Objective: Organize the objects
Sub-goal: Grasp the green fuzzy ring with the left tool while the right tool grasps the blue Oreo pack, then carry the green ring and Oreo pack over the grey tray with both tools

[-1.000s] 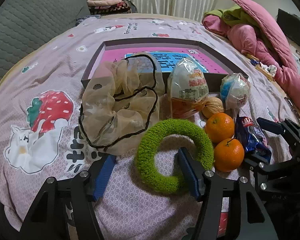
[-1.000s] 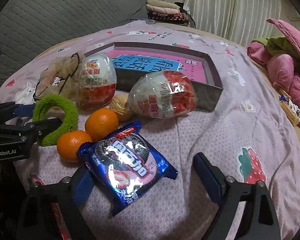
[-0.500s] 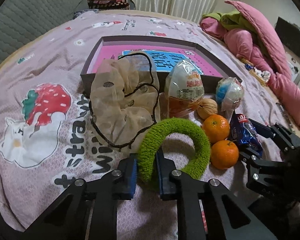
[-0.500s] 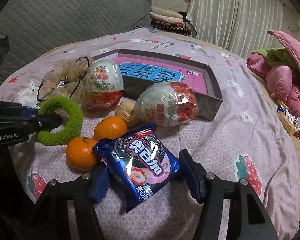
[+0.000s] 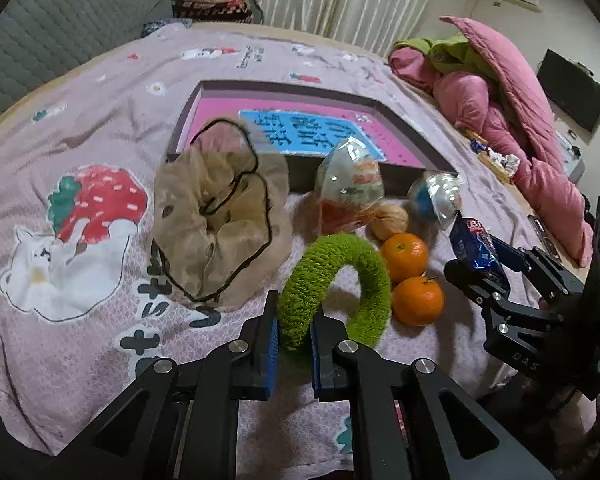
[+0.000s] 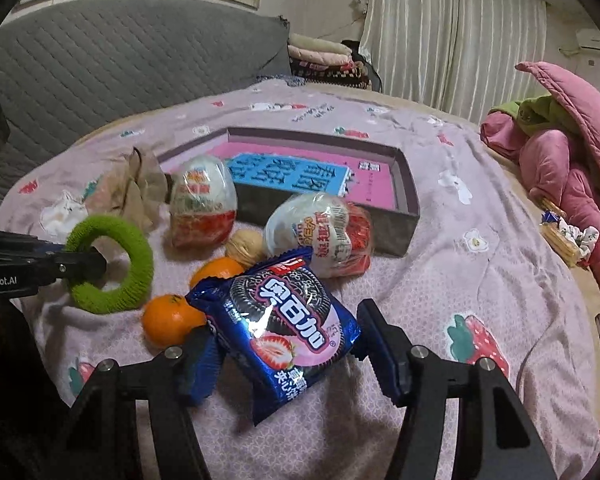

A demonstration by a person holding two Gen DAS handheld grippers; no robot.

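On the bedspread [image 5: 100,128], far left, the beige scrunchie [image 5: 216,224] lies against the box [image 5: 284,88]. Next, the left gripper [image 5: 294,340] has its jaws pinched tight on the green ring [image 5: 340,280], near edge raised. Two oranges [image 5: 416,300] sit just right of it, eggs [image 6: 202,200] and a walnut [image 6: 246,246] behind. Right gripper [image 6: 288,344]: jaws half-wide, clamping the cookie pack [image 6: 284,320], lifted off the cover.

Right gripper [image 6: 290,354] clamps cookie packet [image 6: 278,324] (blue); tangerine [image 6: 168,320] beside.
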